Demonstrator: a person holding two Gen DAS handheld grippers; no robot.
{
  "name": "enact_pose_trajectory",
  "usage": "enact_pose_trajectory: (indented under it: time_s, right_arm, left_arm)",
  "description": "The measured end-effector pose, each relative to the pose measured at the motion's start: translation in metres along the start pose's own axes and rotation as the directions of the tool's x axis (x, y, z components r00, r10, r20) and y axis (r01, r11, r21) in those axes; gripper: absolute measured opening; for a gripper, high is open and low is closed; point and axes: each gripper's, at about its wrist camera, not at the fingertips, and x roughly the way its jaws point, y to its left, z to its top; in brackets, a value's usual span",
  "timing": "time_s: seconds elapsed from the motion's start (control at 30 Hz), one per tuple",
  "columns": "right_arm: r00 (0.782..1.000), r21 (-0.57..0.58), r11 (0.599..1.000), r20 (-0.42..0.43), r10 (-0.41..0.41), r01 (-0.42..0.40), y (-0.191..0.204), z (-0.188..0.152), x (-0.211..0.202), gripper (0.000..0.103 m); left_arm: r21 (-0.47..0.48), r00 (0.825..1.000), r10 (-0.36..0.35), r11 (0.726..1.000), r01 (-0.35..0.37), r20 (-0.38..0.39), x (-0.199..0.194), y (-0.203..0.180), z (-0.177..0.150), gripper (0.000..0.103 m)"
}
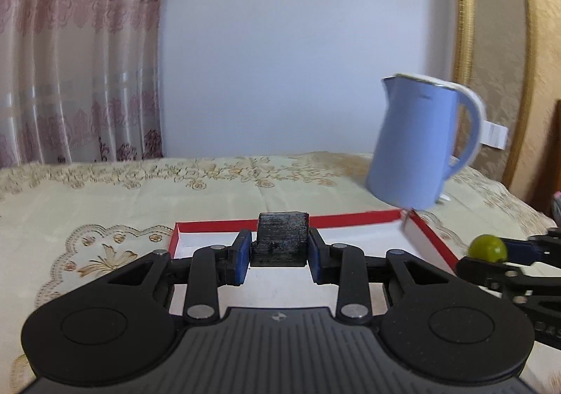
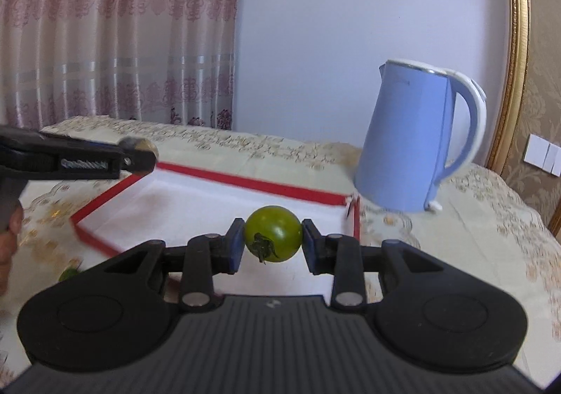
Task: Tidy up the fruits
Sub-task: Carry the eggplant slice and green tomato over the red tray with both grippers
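Observation:
My right gripper (image 2: 273, 241) is shut on a round green fruit (image 2: 273, 233) with a dark stem, held above the near part of a shallow red box with a white inside (image 2: 196, 204). The fruit also shows in the left wrist view (image 1: 488, 247), at the right beside the box (image 1: 434, 246). My left gripper (image 1: 279, 246) is shut on a dark, rough black block (image 1: 280, 236) above the box's near left part. It shows in the right wrist view (image 2: 140, 157) at the left, over the box's far left corner.
A blue kettle (image 2: 417, 141) with a white handle stands behind the box's far right corner, also in the left wrist view (image 1: 417, 145). A small green fruit (image 2: 68, 274) lies on the patterned cloth (image 2: 455, 218) left of the box. Curtains and a wall are behind.

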Motion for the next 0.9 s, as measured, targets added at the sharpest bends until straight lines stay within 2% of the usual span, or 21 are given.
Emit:
enact_pose_trajectory:
  time_s: [0.1,0.17,0.27,0.43,0.9]
  right_arm:
    - [1.0,-0.01,1.0,-0.006,-0.008,0.008,0.0,0.01,0.015,0.032]
    - [1.0,-0.023,1.0,-0.014,-0.012,0.011,0.0,0.014,0.024,0.032]
    - [0.998,-0.034,0.999,-0.054,-0.016,0.014,0.0,0.014,0.044,0.032]
    - [0.995,-0.03,0.999,-0.098,-0.034,0.031,0.0,0.007,0.071,0.032]
    - [0.987,-0.016,1.0,-0.157,-0.029,0.027,-0.003,-0.005,0.095,0.032]
  left_arm:
    - [-0.066,1.0,-0.018,0.998,0.017,-0.013,0.017,0.011,-0.005,0.032]
    - [-0.071,0.999,-0.029,0.997,0.027,-0.028,0.024,0.015,-0.014,0.032]
    - [-0.112,0.995,-0.063,0.992,0.053,-0.084,0.036,0.024,-0.023,0.032]
    - [-0.129,0.991,-0.084,0.989,0.07,-0.108,0.042,0.029,-0.025,0.032]
    - [-0.127,0.986,-0.072,0.991,0.053,-0.149,0.054,0.03,-0.031,0.032]
